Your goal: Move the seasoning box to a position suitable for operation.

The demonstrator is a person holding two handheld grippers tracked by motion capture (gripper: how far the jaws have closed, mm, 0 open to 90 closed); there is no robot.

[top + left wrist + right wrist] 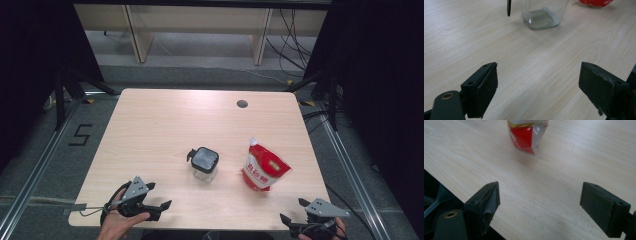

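Both grippers rest at the near edge of the table (150,125), each spread wide with nothing between its jaws: the left gripper (155,207) sits at the near left, the right gripper (295,212) at the near right corner. The things nearest them stand mid-table and apart from each other: a square glass jar (204,164) with a dark lid and a small black flap at its left side, ahead of the left gripper, and a red and white pouch (262,167) standing upright ahead of the right one. The likely trouble lies in the first contact: the pouch looks soft and top-heavy, so a jaw that nudges rather than straddles it could tip it flat, and the jar's smooth glass could slide away or slip if caught on one corner only. The high view gives the layout, the jar's lid and the pouch's spout, which the gripper views cut off. The left gripper view shows the jar's clear base (541,18) looking empty and a black tab hanging beside it; the right gripper view shows the pouch's crumpled lower edge (525,138) and the table's edge falling away just under its left jaw
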